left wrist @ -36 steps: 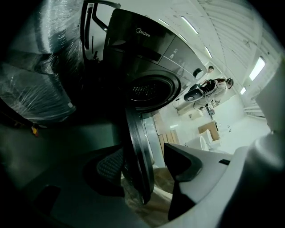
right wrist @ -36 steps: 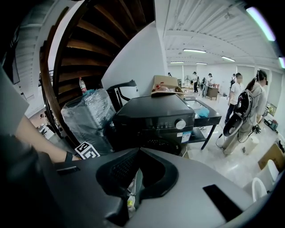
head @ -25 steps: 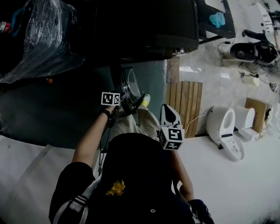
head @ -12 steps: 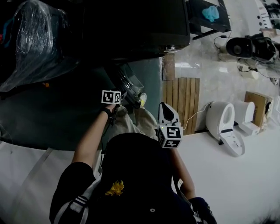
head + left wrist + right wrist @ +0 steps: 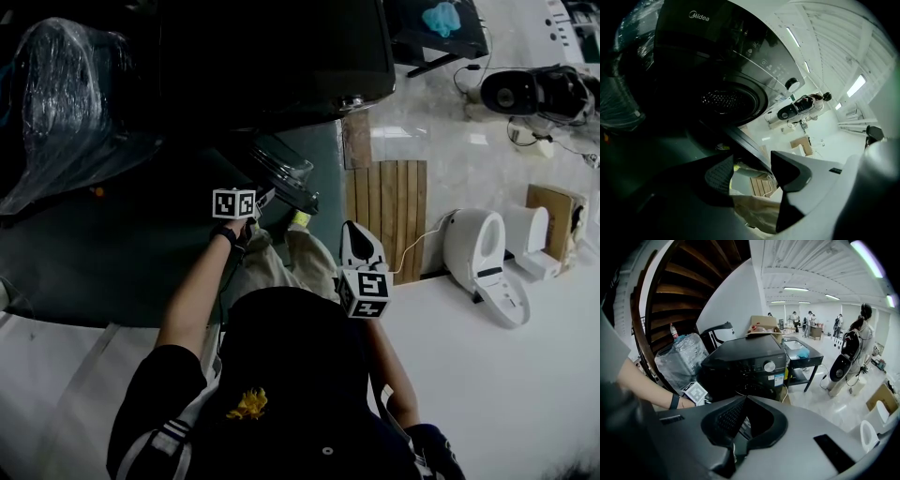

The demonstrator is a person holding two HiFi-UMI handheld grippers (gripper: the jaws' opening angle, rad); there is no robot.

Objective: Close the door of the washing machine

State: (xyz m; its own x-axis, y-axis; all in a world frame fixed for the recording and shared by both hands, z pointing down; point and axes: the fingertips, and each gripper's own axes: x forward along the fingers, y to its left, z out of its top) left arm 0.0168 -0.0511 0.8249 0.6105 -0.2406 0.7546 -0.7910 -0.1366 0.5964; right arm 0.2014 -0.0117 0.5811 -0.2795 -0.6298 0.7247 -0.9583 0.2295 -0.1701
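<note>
The dark washing machine (image 5: pixel 281 56) stands at the top of the head view, its round door (image 5: pixel 286 173) swung out at an angle from the front. My left gripper (image 5: pixel 267 202) is right at the door. In the left gripper view the drum opening (image 5: pixel 726 98) gapes, and the door's dark rim (image 5: pixel 747 152) runs across the gap of the left gripper (image 5: pixel 752 171). Its jaws have just been closing a little but stand open, and no pad visibly presses on the rim. My right gripper (image 5: pixel 359 230) hangs apart, lower right, with fingertips together (image 5: pixel 745 401) and nothing in them.
A plastic-wrapped bulk (image 5: pixel 66 84) sits left of the machine. Wooden slats (image 5: pixel 389 216) lie on the floor to its right, and a white toilet-like unit (image 5: pixel 487 272) lies beyond them. A table with a blue cloth (image 5: pixel 441 19) stands at the top right. The person's beige trouser leg (image 5: pixel 281 262) is below the door.
The door has swung round from nearly edge-on towards the machine's front. My left gripper has gone with it, up and slightly left. The right gripper has hardly shifted.
</note>
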